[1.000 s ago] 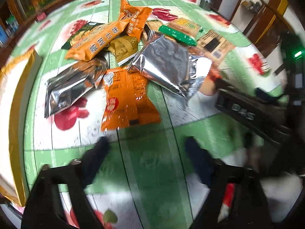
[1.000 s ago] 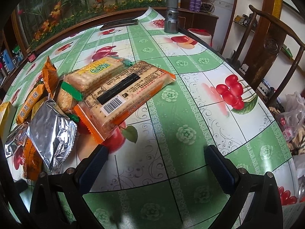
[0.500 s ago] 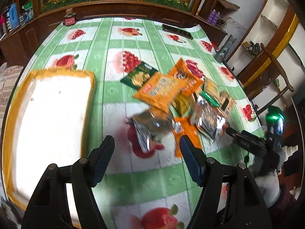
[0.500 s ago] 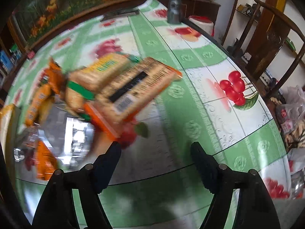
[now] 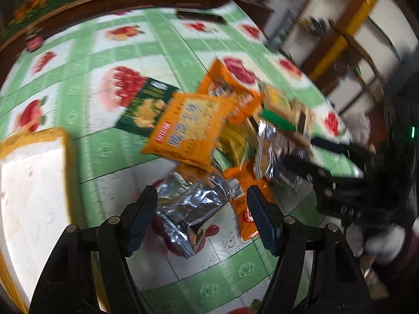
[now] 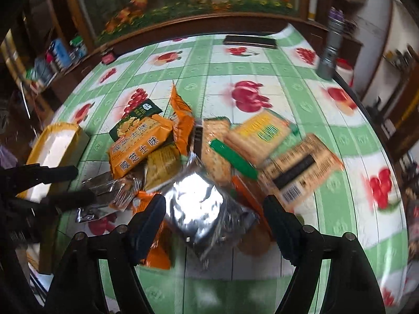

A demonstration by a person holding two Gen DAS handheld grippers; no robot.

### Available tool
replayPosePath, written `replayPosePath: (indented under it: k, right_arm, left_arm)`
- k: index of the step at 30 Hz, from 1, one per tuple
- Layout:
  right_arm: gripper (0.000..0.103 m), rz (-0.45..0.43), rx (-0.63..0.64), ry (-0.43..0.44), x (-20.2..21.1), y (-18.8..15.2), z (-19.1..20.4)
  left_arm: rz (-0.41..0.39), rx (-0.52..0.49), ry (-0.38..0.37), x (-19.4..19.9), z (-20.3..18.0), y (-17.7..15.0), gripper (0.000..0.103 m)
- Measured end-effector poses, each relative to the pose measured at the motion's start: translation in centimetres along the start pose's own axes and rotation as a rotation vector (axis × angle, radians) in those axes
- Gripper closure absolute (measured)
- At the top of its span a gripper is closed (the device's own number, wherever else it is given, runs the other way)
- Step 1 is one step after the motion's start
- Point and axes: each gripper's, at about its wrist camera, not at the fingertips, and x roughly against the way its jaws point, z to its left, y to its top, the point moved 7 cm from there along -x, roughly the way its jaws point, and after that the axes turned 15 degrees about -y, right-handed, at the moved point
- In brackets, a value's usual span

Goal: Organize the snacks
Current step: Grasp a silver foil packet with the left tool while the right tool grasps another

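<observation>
Left tongs (image 5: 203, 216) gape over a crinkled silver foil packet (image 5: 192, 205), pads clear of it. Right tongs (image 6: 214, 221) have just been opening – a second silver foil pouch (image 6: 207, 213) lies between them, ungripped. The heaped orange and green snack packets (image 6: 146, 145) sit mid-desk; the yellow-rimmed white tray (image 5: 31, 183) beside them is bare – green checked desk (image 6: 262, 65) beyond lies open.

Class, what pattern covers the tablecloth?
The tablecloth has green and white checks with red fruit; clearest in the right wrist view.
</observation>
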Motion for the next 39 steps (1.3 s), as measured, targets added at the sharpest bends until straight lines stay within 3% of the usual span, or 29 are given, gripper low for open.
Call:
replayPosePath:
  k: [4,6,9,17,23,27,28,30,39]
  right_arm:
    - [0.024,0.062,0.018,0.043,-1.9,0.1,1.1]
    - [0.03,0.106,0.003,0.089,-2.1,-0.4,1.6]
    - [0.035,0.145,-0.026,0.142,-2.3,-1.1,1.9]
    - [0.033,0.185,-0.073,0.19,-1.9,-1.5,2.2]
    - [0.027,0.209,-0.047,0.16,-2.6,-1.1,3.5]
    - [0.034,0.208,-0.013,0.108,-2.9,-1.7,3.8]
    - [0.04,0.205,-0.014,0.116,-2.8,-1.8,3.7]
    - [0.042,0.213,-0.029,0.151,-2.6,-1.9,3.4]
    - [0.043,0.222,-0.108,0.23,-0.7,-3.1,1.2]
  left_arm:
    - [0.07,-0.027,0.017,-1.4,0.0,-1.0,0.035]
    - [0.08,-0.038,0.027,-1.2,-0.1,-1.4,0.056]
    - [0.079,-0.024,0.003,-0.4,-0.4,-2.1,0.065]
    - [0.01,0.061,-0.017,1.1,0.4,-2.2,0.065]
    - [0.035,0.052,0.05,-0.3,1.0,-1.8,0.046]
    - [0.056,0.099,0.054,-2.0,1.7,-2.2,0.045]
    - [0.048,0.123,0.042,-2.0,1.9,-2.3,0.046]
    - [0.025,0.17,0.022,-1.7,2.3,-2.5,0.046]
    - [-0.123,0.239,0.004,3.3,1.1,-3.0,0.046]
